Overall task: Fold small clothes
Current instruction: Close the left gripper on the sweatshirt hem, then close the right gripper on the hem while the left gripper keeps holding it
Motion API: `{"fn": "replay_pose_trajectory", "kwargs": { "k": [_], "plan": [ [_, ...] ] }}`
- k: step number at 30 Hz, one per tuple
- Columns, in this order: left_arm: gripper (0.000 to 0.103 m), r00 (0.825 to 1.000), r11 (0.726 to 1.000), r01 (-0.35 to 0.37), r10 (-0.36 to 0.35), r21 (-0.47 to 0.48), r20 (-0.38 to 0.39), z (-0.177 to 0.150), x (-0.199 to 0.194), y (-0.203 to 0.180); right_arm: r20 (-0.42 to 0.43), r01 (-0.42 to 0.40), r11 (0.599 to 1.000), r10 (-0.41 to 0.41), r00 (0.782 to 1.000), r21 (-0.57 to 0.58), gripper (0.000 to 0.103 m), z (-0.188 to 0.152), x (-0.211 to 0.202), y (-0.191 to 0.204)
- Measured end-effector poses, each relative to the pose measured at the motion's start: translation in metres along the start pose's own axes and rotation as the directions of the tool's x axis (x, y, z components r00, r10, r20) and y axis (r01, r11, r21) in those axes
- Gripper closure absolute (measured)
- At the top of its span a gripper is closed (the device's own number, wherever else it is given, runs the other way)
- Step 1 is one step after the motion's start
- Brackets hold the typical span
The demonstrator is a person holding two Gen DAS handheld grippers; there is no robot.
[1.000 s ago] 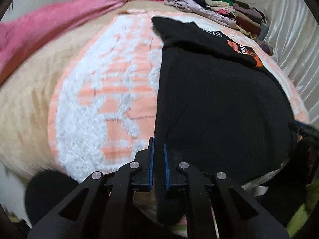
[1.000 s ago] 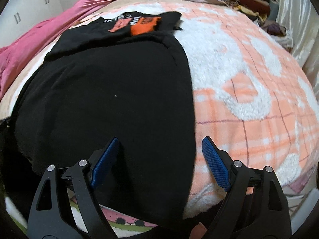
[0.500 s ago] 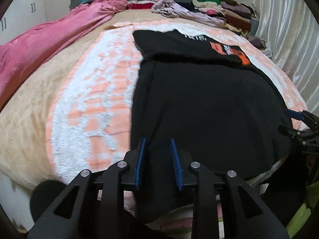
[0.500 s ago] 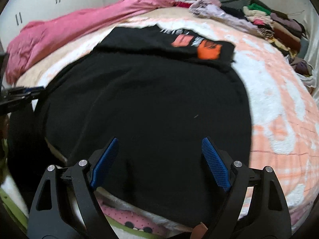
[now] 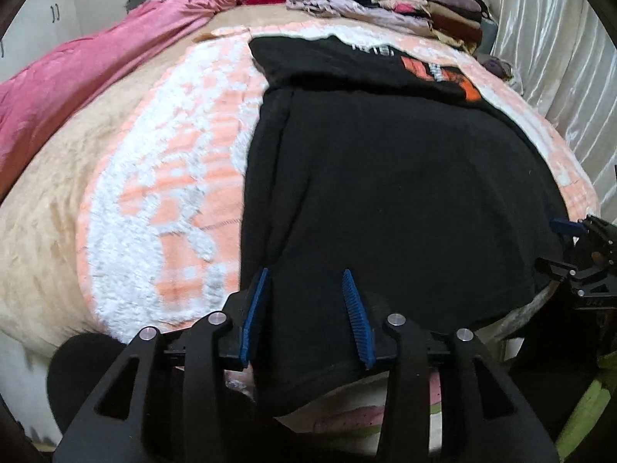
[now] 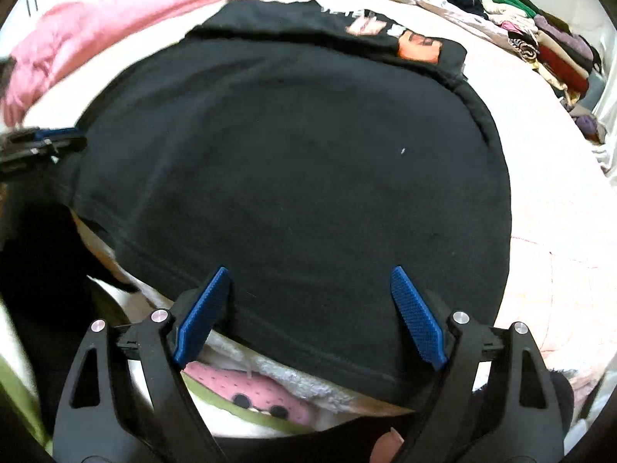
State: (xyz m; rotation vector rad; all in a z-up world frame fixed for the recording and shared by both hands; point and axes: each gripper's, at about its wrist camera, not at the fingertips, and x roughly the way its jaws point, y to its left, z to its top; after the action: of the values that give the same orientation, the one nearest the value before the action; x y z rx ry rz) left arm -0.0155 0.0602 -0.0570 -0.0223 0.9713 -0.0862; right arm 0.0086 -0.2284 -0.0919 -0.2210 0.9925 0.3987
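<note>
Shirt (image 5: 385, 193) first: black, spread flat across my peach-and-white blanket (image 5: 166, 177), its far end folded over so an orange print shows, its near hem hanging off the bed edge. Going left to right — a pink quilt (image 5: 77, 77) lies along the left side, then my left gripper (image 5: 306, 308), fingers partly apart over the shirt's left hem corner, holding nothing. My right gripper (image 6: 310, 308) has its fingers wide apart over the near hem — nothing between them. Stacked clothes (image 5: 424, 11) sit far right.

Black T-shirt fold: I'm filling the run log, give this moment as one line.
black T-shirt flat on blanket | left gripper open, empty | right gripper open over hem
</note>
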Motion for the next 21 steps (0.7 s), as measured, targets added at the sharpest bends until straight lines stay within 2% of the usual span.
{"fn": "replay_pose_trajectory", "kwargs": {
  "k": [2,10,16,21],
  "plan": [
    [0.058,1.0,1.0,-0.001,0.001,-0.002,0.022,0.002,-0.008,0.001,0.024,-0.008,1.0,0.007,1.0,0.018,0.024,0.002,-0.007,-0.004],
    [0.028,0.994,0.999,-0.031,0.033,-0.021,0.103,0.008,-0.035,0.01,0.102,0.031,0.992,-0.043,0.994,0.119,0.024,-0.005,-0.036,-0.036],
    [0.018,0.991,0.998,-0.054,0.058,-0.032,0.12,0.009,-0.04,0.013,0.126,0.065,0.98,-0.09,0.988,0.19,0.024,-0.014,-0.049,-0.062],
    [0.017,0.992,0.997,-0.069,0.073,-0.037,0.103,0.009,-0.033,0.016,0.13,0.084,0.97,-0.116,0.985,0.228,0.024,-0.021,-0.055,-0.077]
  ]
}}
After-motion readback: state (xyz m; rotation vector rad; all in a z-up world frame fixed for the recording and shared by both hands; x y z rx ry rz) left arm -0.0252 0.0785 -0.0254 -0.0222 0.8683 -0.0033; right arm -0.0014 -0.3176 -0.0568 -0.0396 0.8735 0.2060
